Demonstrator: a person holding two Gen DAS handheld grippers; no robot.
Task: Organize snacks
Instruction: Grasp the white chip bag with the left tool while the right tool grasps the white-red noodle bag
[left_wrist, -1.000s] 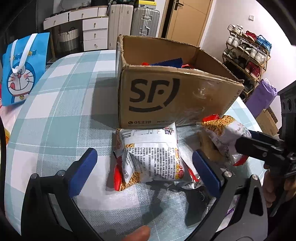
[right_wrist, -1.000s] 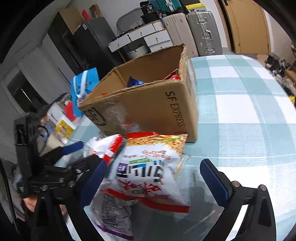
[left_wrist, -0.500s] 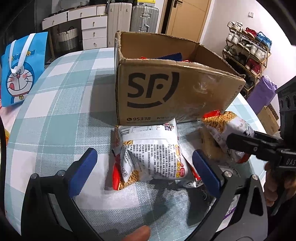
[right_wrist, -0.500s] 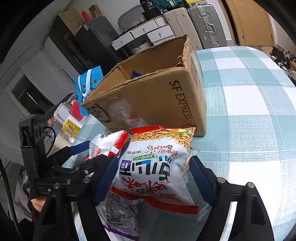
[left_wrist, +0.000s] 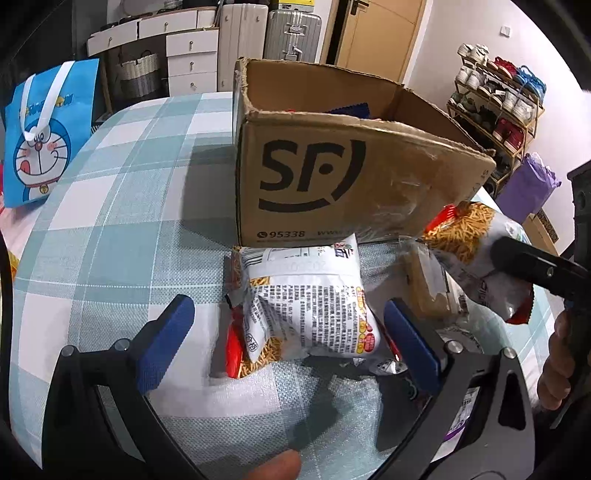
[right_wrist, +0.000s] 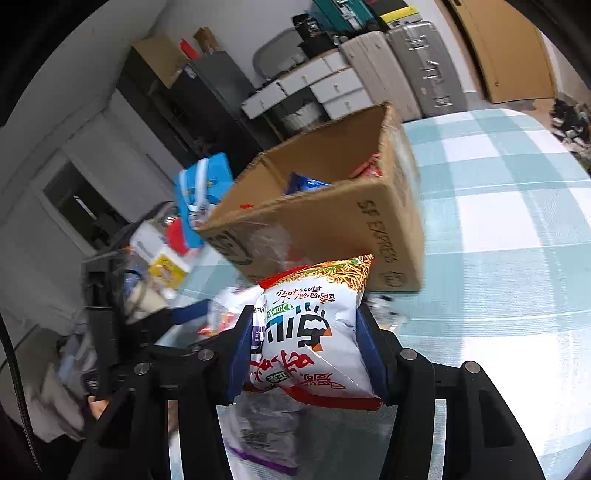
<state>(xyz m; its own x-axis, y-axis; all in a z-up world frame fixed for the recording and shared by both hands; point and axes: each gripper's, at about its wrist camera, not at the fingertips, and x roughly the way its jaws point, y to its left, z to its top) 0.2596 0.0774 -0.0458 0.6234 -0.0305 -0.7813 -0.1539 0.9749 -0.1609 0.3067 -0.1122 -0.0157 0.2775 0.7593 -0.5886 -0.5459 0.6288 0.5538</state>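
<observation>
Left wrist view: the left claw (left_wrist: 288, 345) is spread wide and holds nothing, low over the checked desk (left_wrist: 122, 236). A noodle snack packet (left_wrist: 306, 306), back side up, lies flat on the desk between its two blue fingers (left_wrist: 164, 341), touching neither, with its far edge just against the front wall of the SF cardboard box (left_wrist: 332, 184). Further to the right, a second snack packet (left_wrist: 476, 254) hangs above the desk, pinched in the right claw's dark fingers. Judging by this, the step in hand is moving packets from the desk into the box. For this claw the next move would be to ease forward a little and close on the lying packet across its width.

Right wrist view: the right claw (right_wrist: 306, 354) is closed tight on the white and red snack packet, which bulges up between the fingers and sits clear of the desk, with the box just beyond it. The box top is open, with other packs visible inside. The next move calls for raising the packet over the near rim and releasing it inside. More wrappers lie blurred beneath the claw.
</observation>
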